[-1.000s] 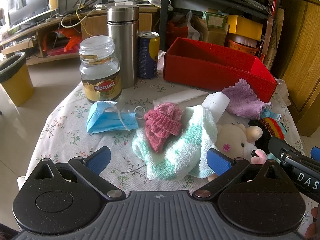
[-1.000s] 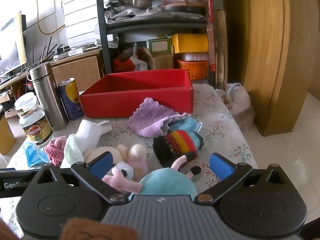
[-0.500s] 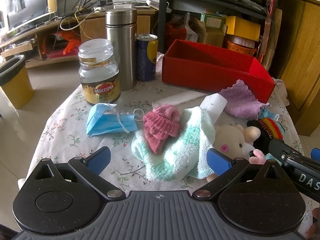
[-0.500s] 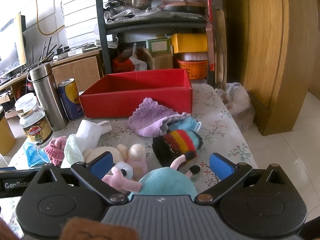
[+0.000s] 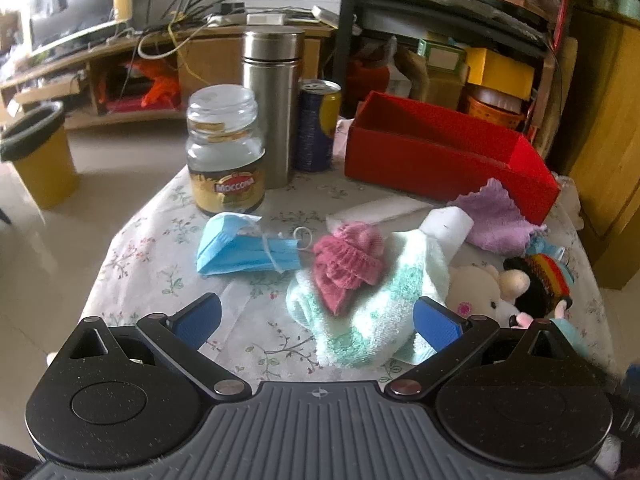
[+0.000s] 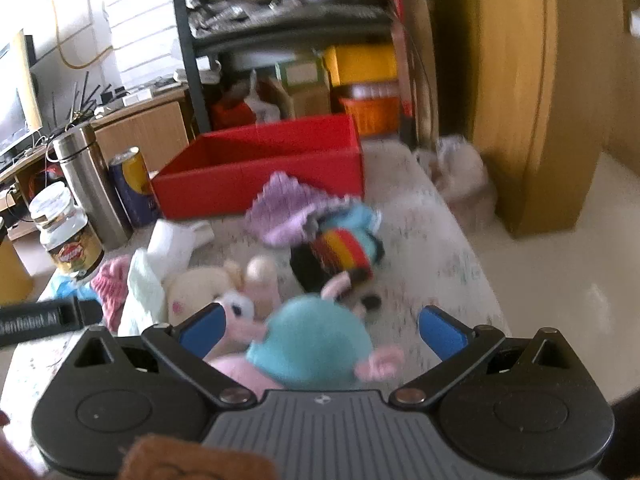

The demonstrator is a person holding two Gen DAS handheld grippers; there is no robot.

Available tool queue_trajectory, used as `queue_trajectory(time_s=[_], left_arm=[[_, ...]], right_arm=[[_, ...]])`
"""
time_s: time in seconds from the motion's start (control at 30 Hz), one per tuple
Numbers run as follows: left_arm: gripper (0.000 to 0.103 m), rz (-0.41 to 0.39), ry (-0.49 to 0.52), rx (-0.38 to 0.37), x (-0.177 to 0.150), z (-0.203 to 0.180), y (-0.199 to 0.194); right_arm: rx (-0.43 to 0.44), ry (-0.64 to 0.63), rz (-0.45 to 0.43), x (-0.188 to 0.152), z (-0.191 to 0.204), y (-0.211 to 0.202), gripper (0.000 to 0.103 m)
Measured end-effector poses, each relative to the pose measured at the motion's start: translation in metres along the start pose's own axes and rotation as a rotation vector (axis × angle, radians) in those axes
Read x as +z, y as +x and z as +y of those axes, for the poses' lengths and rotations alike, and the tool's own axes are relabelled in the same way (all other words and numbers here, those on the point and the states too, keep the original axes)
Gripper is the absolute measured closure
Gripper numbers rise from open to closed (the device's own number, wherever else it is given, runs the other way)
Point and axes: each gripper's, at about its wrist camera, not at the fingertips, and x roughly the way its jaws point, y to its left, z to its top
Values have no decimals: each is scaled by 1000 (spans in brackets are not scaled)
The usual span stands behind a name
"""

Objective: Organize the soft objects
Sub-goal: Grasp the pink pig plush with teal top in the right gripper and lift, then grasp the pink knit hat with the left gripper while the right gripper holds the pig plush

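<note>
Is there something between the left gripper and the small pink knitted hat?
Nothing visible. The open left gripper faces the small pink knitted hat, which lies on top of the white-and-green towel, uncovered.

You're working in a lived-in home, a living room by the look of it. You're facing a small table (image 5: pixel 132 240) wearing a floral cloth, and behind it a low wooden TV bench (image 5: pixel 100 64) is carrying a screen (image 5: pixel 68 4) and a tangle of cables (image 5: pixel 176 28). A dark metal shelf rack (image 5: pixel 440 4) is sagging with pans, boxes and baskets. A yellow bin (image 5: pixel 38 152) is sitting on the pale tiled floor (image 6: pixel 560 248), and a wooden cabinet (image 6: pixel 532 92) is standing at your right. A coffee jar (image 5: pixel 226 152), a steel flask (image 5: pixel 272 108) and a drink can (image 5: pixel 318 126) are crowding the tabletop.
</note>
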Motion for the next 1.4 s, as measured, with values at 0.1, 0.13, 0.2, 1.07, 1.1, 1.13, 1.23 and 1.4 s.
queue_trajectory(time_s=[0.1, 0.13, 0.2, 1.07, 1.1, 1.13, 1.23, 1.4], left_arm=[[5, -4, -33, -32, 3, 6, -5], [5, -11, -39, -40, 4, 7, -8], [5, -23, -45, -53, 5, 9, -11], [5, -8, -33, -25, 8, 28, 6], [5, -10, -23, -16, 8, 28, 6], [5, -12, -16, -4, 9, 28, 7], [5, -3, -28, 3, 10, 37, 10], [5, 1, -19, 22, 17, 52, 13]], right_arm=[[13, 45, 89, -9, -1, 6, 24], [11, 68, 123, -11, 0, 12, 24], [32, 150, 164, -11, -3, 22, 24], [369, 384, 399, -1, -37, 68, 62], [358, 368, 415, -1, -34, 73, 54], [351, 356, 419, -1, -29, 76, 48], [336, 285, 417, 1, -14, 79, 38], [384, 188, 432, -2, -19, 71, 55]])
